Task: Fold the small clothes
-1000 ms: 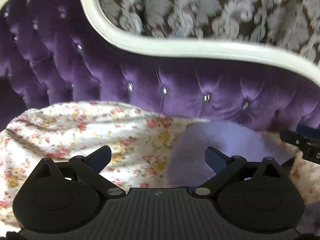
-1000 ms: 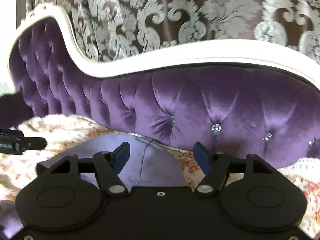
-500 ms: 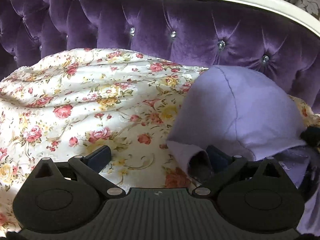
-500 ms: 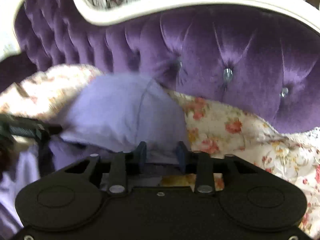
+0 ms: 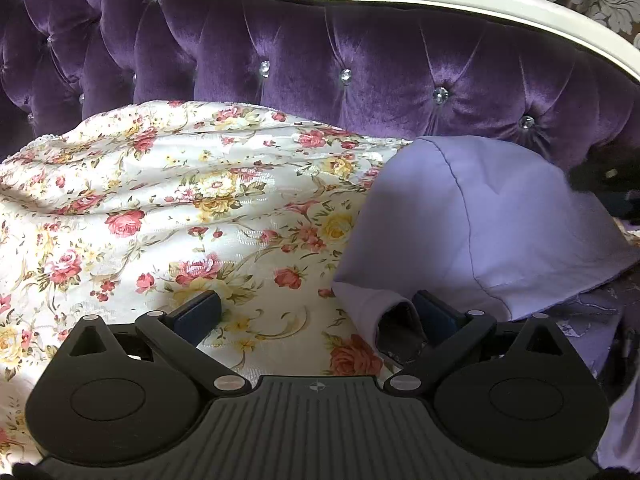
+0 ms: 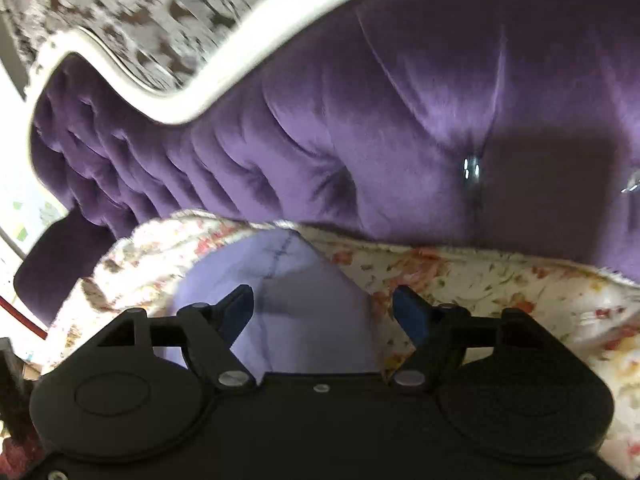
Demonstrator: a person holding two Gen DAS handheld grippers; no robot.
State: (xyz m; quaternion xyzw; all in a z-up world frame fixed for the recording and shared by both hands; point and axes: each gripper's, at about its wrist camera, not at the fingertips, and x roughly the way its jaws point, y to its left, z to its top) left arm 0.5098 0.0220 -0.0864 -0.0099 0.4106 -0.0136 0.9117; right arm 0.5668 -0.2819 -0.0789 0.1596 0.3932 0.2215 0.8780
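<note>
floral cover (image 5: 168, 216) under lilac garment (image 5: 480, 216), partly cut off; both tools (image 5: 316, 314) (image 6: 324, 308) gape, empty.

The right gripper (image 6: 323, 312), half closed over the lavender garment (image 6: 296, 280) half a second ago, now has its jaws spread wide and sits raised, tilted toward the purple sofa back (image 6: 400, 120). In the left wrist view the garment (image 5: 500, 220) now lies farther right against the sofa back (image 5: 360, 60).
</note>
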